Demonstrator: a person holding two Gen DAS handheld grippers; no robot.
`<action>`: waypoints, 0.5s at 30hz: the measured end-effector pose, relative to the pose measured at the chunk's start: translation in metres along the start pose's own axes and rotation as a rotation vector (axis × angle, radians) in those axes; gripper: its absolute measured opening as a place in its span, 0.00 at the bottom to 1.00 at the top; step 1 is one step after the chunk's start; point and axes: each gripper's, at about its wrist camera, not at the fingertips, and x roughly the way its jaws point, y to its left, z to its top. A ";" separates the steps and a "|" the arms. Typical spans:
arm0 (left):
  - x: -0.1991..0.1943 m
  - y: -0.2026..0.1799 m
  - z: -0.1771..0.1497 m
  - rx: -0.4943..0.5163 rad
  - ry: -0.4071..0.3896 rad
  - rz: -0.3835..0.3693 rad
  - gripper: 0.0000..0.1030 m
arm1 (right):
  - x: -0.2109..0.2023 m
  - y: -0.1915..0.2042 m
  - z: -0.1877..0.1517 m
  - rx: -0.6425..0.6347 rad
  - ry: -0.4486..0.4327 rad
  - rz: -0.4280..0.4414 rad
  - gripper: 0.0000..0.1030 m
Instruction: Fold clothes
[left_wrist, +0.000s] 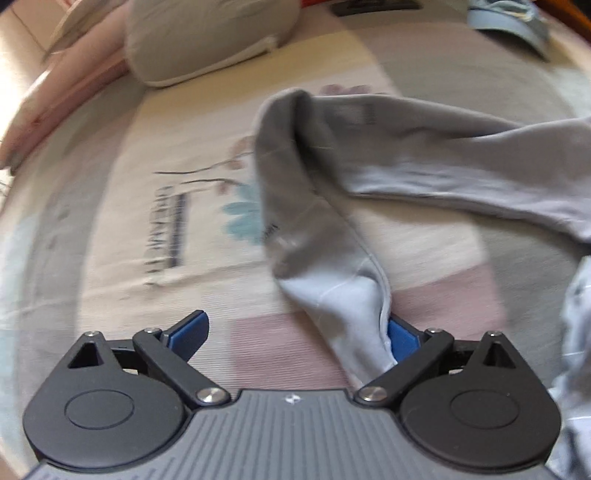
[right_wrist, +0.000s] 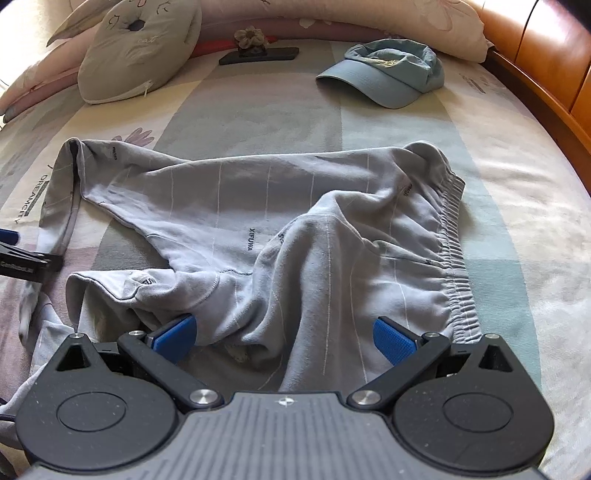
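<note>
Light grey sweatpants (right_wrist: 288, 221) lie crumpled on the bed, waistband to the right, one leg stretched to the far left. My right gripper (right_wrist: 284, 338) is open, its blue pads on either side of a bunched fold of the pants. In the left wrist view my left gripper (left_wrist: 295, 332) is open; the end of a grey pant leg (left_wrist: 354, 317) drapes against the right blue fingertip (left_wrist: 400, 338), while the left fingertip (left_wrist: 192, 328) stands apart. The left gripper's edge also shows in the right wrist view (right_wrist: 22, 258).
A patterned bedsheet (right_wrist: 258, 110) covers the bed. A light blue cap (right_wrist: 388, 74) lies at the far right, a grey pillow (right_wrist: 140, 48) at the far left, a dark phone (right_wrist: 258, 55) between them. A wooden bed frame (right_wrist: 546, 66) runs along the right.
</note>
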 end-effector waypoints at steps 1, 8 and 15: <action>0.001 0.004 0.000 -0.003 0.001 0.030 0.96 | 0.001 -0.001 0.000 0.005 0.001 -0.002 1.00; 0.007 0.019 0.003 -0.059 0.055 -0.053 0.97 | 0.003 0.001 -0.001 0.019 -0.003 -0.002 1.00; 0.001 0.026 0.004 -0.066 0.022 -0.051 0.94 | 0.002 0.000 -0.001 0.017 -0.007 -0.006 1.00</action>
